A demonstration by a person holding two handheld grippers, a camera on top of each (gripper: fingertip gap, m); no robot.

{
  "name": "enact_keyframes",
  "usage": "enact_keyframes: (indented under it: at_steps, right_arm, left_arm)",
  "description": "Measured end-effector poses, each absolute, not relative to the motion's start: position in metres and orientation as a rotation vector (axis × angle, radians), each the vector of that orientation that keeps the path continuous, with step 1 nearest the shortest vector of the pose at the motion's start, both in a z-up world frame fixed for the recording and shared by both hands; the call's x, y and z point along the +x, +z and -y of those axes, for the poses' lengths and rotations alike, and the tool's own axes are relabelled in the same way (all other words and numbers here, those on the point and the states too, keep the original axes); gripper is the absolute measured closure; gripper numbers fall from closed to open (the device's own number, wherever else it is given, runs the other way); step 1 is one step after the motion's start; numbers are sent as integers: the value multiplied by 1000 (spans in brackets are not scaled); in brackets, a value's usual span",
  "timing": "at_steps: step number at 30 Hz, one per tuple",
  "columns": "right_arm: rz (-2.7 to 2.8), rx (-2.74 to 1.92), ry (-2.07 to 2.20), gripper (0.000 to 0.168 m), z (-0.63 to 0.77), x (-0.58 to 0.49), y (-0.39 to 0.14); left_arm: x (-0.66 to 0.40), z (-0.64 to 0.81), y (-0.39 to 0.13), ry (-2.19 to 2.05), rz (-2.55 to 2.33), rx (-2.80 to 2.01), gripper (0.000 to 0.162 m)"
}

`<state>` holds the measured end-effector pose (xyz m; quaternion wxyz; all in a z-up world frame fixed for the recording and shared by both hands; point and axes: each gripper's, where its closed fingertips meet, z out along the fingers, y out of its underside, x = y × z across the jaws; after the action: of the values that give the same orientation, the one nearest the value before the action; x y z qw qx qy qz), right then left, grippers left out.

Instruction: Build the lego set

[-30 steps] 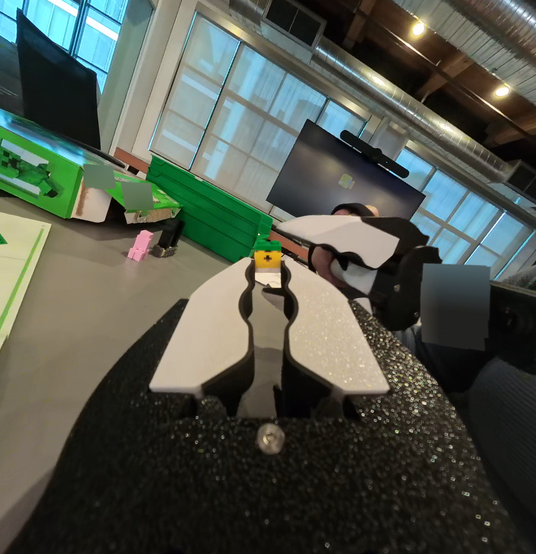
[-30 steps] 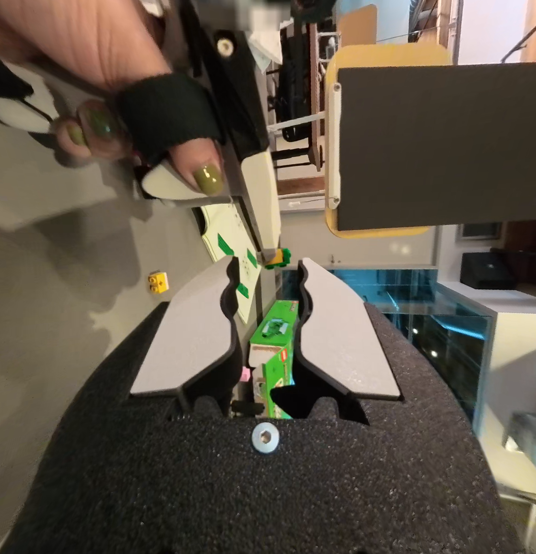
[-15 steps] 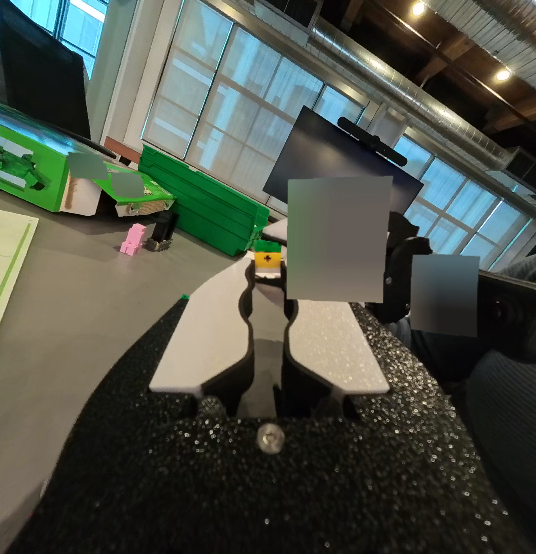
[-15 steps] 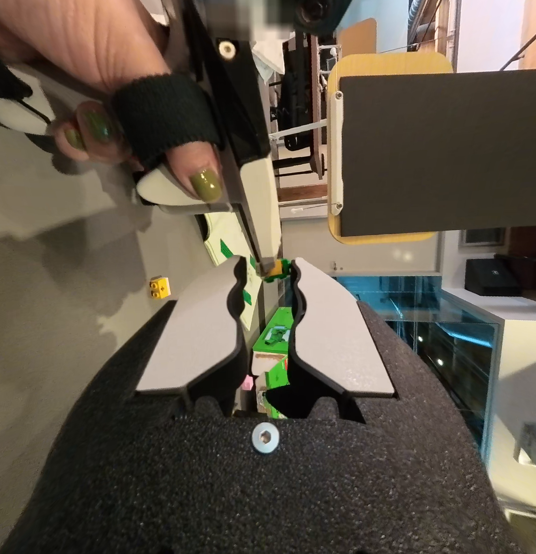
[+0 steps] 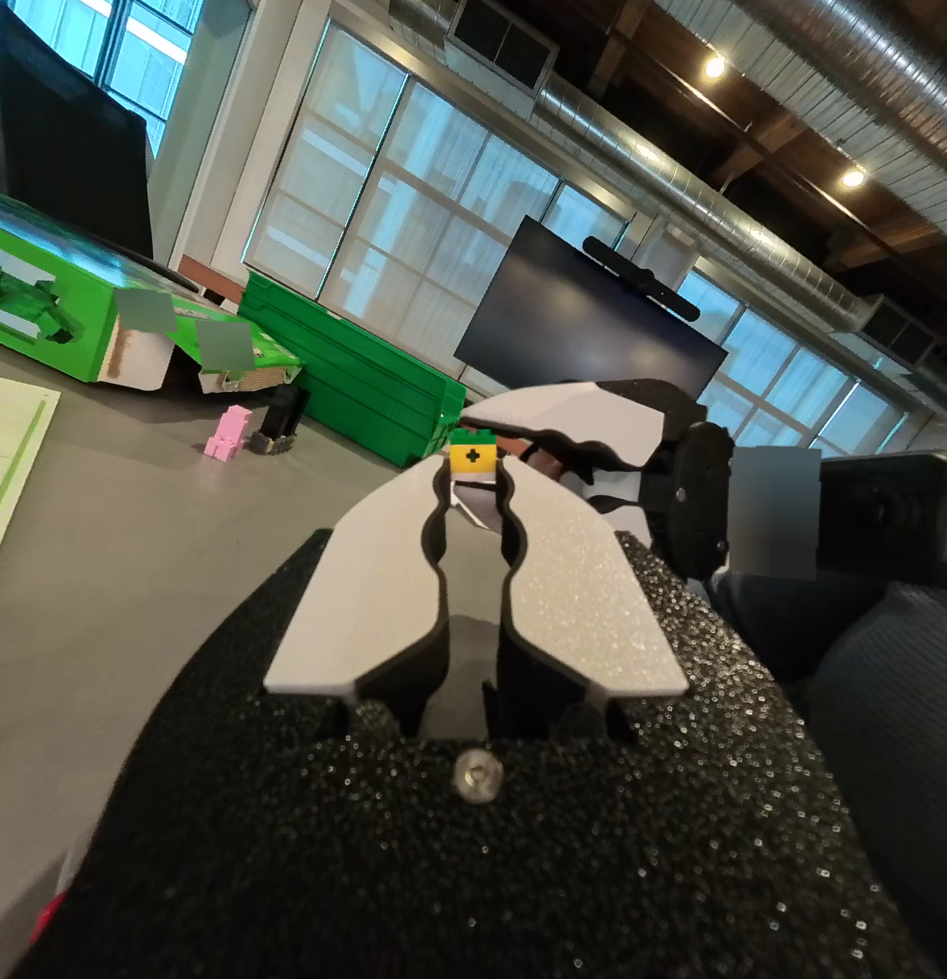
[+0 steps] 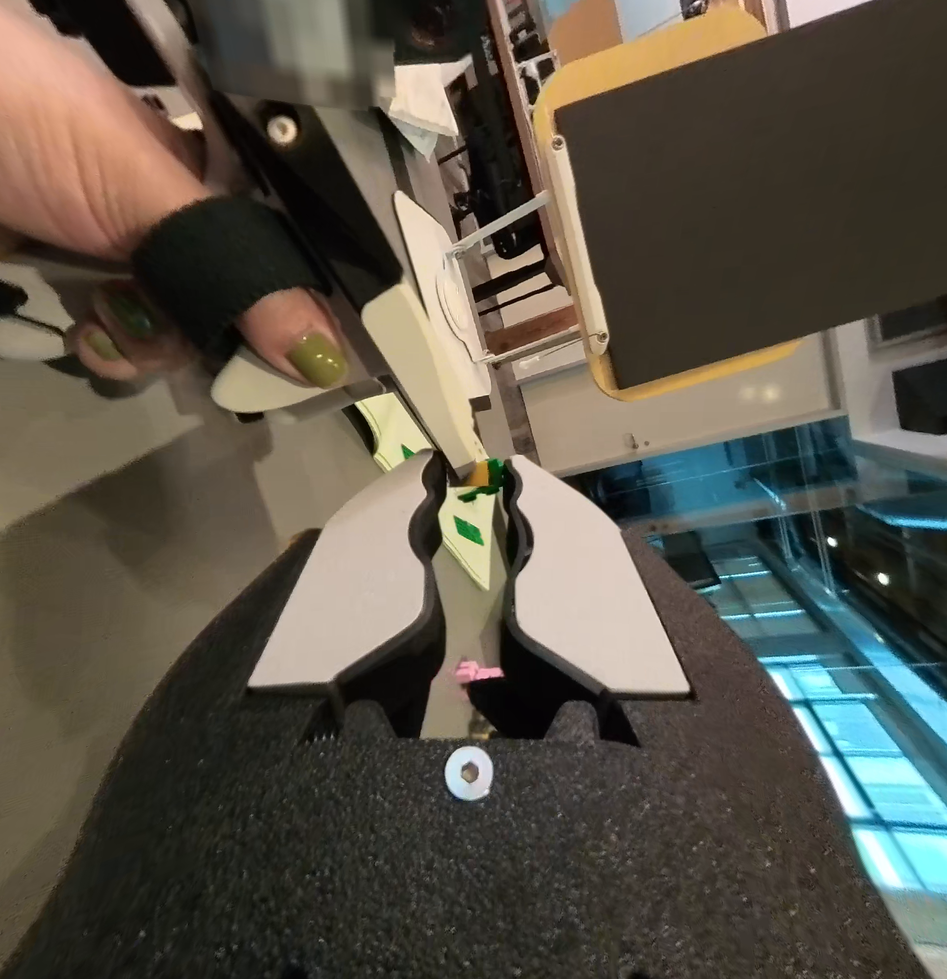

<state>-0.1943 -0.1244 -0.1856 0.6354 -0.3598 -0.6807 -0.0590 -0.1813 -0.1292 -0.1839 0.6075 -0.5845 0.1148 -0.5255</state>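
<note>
Left gripper (image 5: 472,471): fingertips are clamping the small lego stack (image 5: 472,456), a yellow brick with a green piece on top, held up above the grey table (image 5: 116,556).
Right gripper (image 6: 474,469): its jaws are bracketing the same stack (image 6: 484,471); they may be pinching it, but the blur is hiding contact, so I cannot tell.
Background: a pink figure (image 5: 228,433) is standing near the green box (image 5: 53,323).

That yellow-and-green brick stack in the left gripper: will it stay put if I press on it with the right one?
The yellow-and-green brick stack is probably rigid, so it shouldn't flex. It sits only at the very tips of the left gripper, so a sideways push may pivot or pop it out. The right gripper already flanks it; squeezing squarely looks safest.
</note>
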Motion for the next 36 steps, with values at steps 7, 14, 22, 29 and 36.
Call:
enact_keyframes:
  at_steps: [7,14,22,29,36]
  right_arm:
    - [1520,-834,-115,148,125,-195,-184]
    - [1589,-767,-119,148,124,-193,-187]
    - [1701,-745,-7,148,130,-189,-196]
    - [1579,-838,156,148,133,-196,-185]
    - [1471,-870,201,148,137,-200,-173]
  left_arm:
    - [-183,130,-182,-1224,-255,-1331,146]
    - [-180,129,-185,-1248,-272,-1363,146]
    - [-174,131,-192,-1298,-340,-1432,146]
    - [-181,134,-181,-1393,-270,-1343,146]
    - [-185,138,-169,-1522,-181,-1208,146]
